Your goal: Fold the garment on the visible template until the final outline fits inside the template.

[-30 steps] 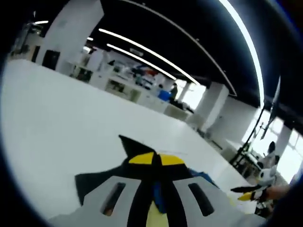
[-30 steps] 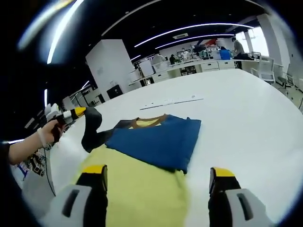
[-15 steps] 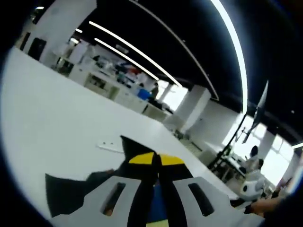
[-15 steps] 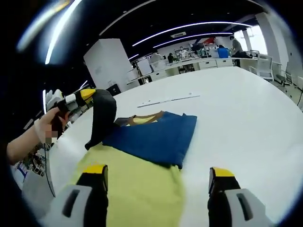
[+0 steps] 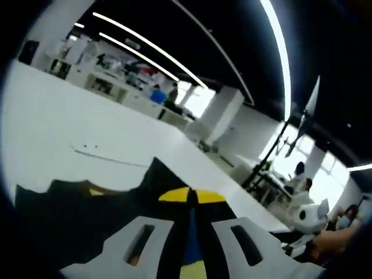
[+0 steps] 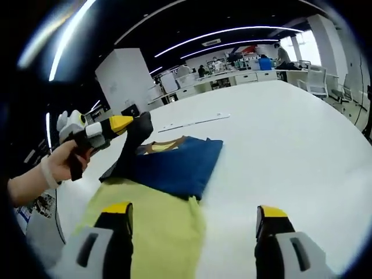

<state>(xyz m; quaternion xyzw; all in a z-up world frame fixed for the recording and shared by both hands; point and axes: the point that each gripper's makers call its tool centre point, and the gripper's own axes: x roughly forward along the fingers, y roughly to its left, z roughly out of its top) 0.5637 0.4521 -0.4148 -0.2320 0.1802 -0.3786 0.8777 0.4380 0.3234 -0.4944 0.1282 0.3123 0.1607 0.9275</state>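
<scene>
The garment lies on the white table (image 6: 290, 145): a yellow body (image 6: 154, 224), a blue part (image 6: 174, 165) folded over it and a brown collar (image 6: 165, 145). My left gripper (image 6: 129, 122), held in a person's hand, is shut on the black sleeve (image 6: 131, 150) and holds it up over the blue part's left edge. From the left gripper view, its yellow-tipped jaws (image 5: 192, 196) pinch the black sleeve (image 5: 87, 215), which drapes to the left. My right gripper (image 6: 195, 210) stands open above the yellow body's near end, holding nothing.
A thin marking strip (image 6: 195, 122) lies on the table beyond the collar, also seen as the strip (image 5: 110, 158). Desks, chairs (image 6: 319, 81) and people stand far behind. A hand (image 5: 334, 237) shows at the lower right. Bare table spreads to the right of the garment.
The left gripper has lifted the black sleeve off the table and carried it up and inward over the blue part. The right gripper stayed open, almost still.
</scene>
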